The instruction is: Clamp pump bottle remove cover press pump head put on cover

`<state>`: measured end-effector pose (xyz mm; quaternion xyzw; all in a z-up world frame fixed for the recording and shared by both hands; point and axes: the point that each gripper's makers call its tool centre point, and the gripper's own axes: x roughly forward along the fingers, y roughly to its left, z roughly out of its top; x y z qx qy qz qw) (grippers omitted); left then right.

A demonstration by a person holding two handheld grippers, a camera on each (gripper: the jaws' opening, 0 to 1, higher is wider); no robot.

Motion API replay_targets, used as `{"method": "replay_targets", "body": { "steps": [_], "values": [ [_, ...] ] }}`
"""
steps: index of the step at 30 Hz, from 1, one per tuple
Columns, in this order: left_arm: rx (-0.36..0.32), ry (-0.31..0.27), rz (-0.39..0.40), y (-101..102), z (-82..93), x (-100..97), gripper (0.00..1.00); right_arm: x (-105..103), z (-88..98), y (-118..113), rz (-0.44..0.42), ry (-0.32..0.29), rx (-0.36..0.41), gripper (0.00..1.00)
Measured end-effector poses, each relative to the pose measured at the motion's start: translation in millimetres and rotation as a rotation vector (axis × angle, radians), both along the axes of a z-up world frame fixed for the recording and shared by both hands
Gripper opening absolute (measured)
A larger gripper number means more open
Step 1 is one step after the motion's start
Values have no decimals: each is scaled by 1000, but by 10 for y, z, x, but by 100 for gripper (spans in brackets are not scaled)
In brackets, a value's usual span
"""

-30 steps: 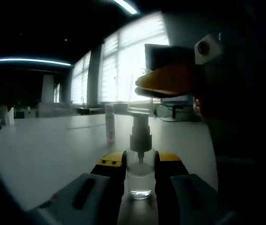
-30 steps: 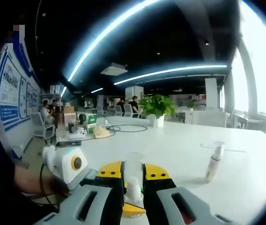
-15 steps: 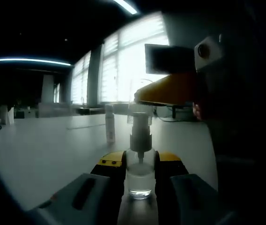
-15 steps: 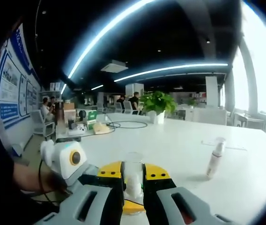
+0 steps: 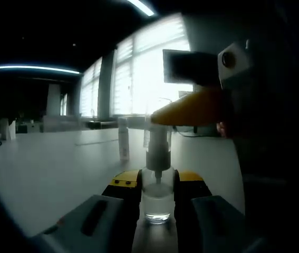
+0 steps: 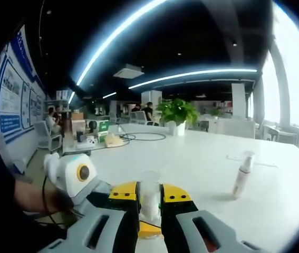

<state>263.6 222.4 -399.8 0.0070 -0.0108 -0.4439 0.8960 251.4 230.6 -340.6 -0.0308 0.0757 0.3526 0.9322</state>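
Bottle first: a small clear pump bottle stands upright on the smooth pale table, and the left gripper squeezes its round body between two black jaws with yellow tips. The bottle looks like see-through plastic with a little clear liquid at the bottom. A grey ribbed collar and a thin pump head stick up from its neck. In the left gripper view, the right gripper comes in from the right, and its yellow tip sits right over the pump head. A clear cover hangs around the top of the pump head, but the bright windows behind make it hard to see well. In the right gripper view, the right gripper pinches that clear cover, a small see-through tube with a rounded top, between its yellow-tipped jaws. The left gripper shows low on the left there, white and rounded. Another slim white spray bottle stands well apart on the table. A leafy green plant in a white pot sits far back.
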Motion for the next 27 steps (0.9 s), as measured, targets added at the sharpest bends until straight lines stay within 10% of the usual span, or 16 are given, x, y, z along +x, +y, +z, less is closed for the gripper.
{"method": "replay_targets", "body": {
  "steps": [27],
  "values": [
    [1,-1,-2,-1,0,-7,15,3,-125,-1,-3,1,19,10]
  ]
}}
